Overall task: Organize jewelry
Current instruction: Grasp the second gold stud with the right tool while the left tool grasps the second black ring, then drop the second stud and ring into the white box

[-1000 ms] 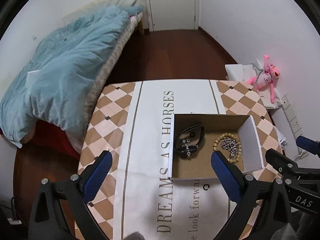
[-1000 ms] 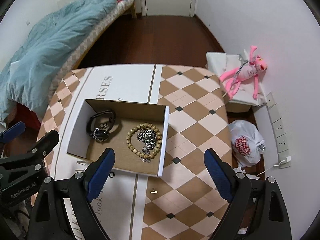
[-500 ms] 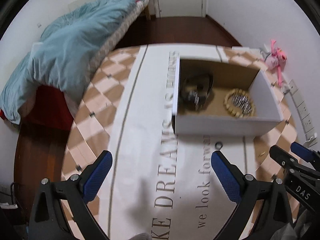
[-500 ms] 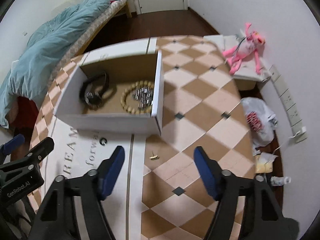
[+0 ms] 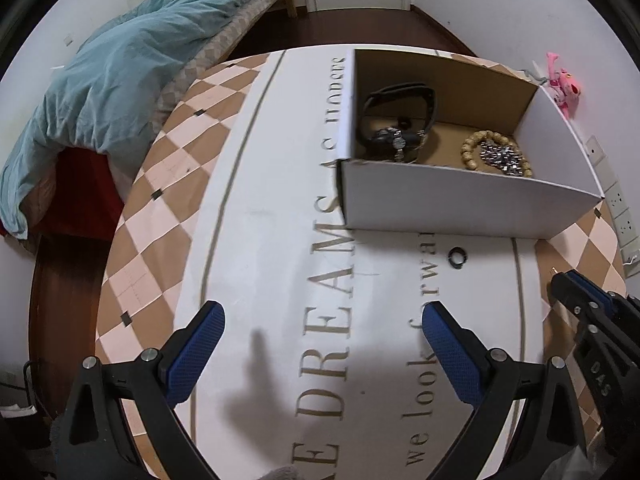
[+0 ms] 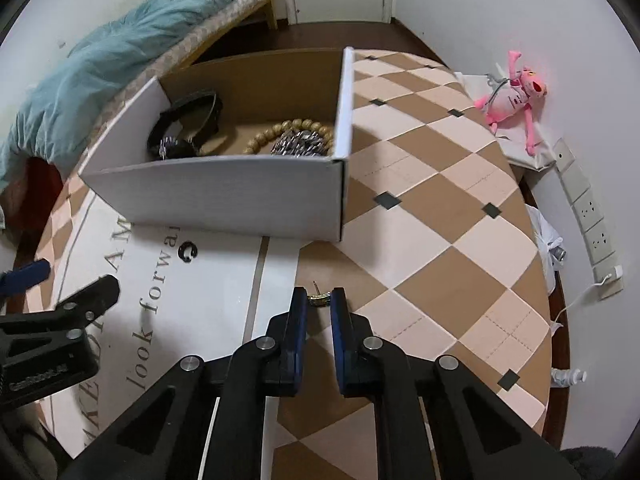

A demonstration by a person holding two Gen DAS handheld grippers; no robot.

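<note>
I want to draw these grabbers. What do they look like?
Both look alike: the left gripper and the right gripper each have a black plastic frame, silver round bolts, and two fingers with bumpy blue rubber pads. White letters are printed on their sides. No cables or sleeves show.

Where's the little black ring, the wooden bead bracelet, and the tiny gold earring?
Small black ring (image 5: 457,257): left wrist view, on its band.
Wooden bead bracelet (image 5: 472,151): left wrist view, on its left beads.
Tiny gold earring (image 6: 319,298): right wrist view, on its front.

1. Left gripper (image 5: 320,332): jaws spread wide, nothing between the pads, held low at the near left.
2. Right gripper (image 6: 319,299): jaws nearly closed, tips down at the near right.
</note>
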